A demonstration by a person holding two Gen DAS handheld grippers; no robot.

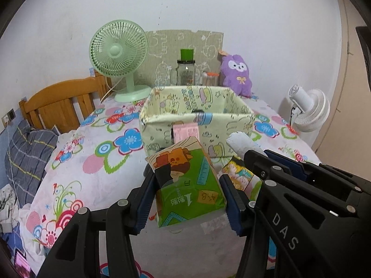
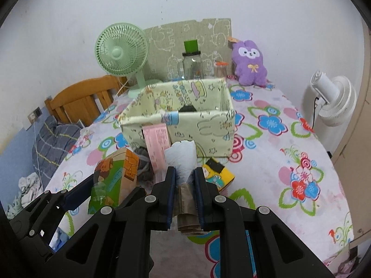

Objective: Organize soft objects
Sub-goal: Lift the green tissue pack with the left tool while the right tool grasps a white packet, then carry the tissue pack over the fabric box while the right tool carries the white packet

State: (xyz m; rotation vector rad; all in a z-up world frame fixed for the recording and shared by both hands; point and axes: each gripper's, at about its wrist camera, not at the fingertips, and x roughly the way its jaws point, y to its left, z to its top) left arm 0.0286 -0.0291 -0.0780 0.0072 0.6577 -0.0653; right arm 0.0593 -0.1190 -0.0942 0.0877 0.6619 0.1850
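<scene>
Just short of the fabric bin (image 1: 197,115), above the flowered tabletop (image 1: 92,153), both hand-held grippers carry soft goods. Left hand-held gripper (image 1: 187,192) pinches a green tissue pack (image 1: 189,185) across its width, jaws pressed into its sides. Right hand-held gripper (image 2: 184,180) is squeezed nearly closed on a rolled bundle (image 2: 182,157), pale plastic at the far end and brown paper at the near end.

By my reading the task is in its early or middle part: two items are lifted but not yet in the bin. Only a dark item (image 2: 187,108) peeks above the front rim; the rest of the interior is hidden. A yellow pack (image 2: 218,172) and a grey woolly clump (image 2: 145,164) lie on the tabletop before the bin, seemingly left to sort. A purple plush (image 2: 249,63) sits by the wall; whether it counts I cannot tell.

The tissue pack's long axis runs away from the camera, tilted up toward the bin, far end higher. The bundle's long axis lies along the fingers, its pale tip pointing at the bin's front wall
</scene>
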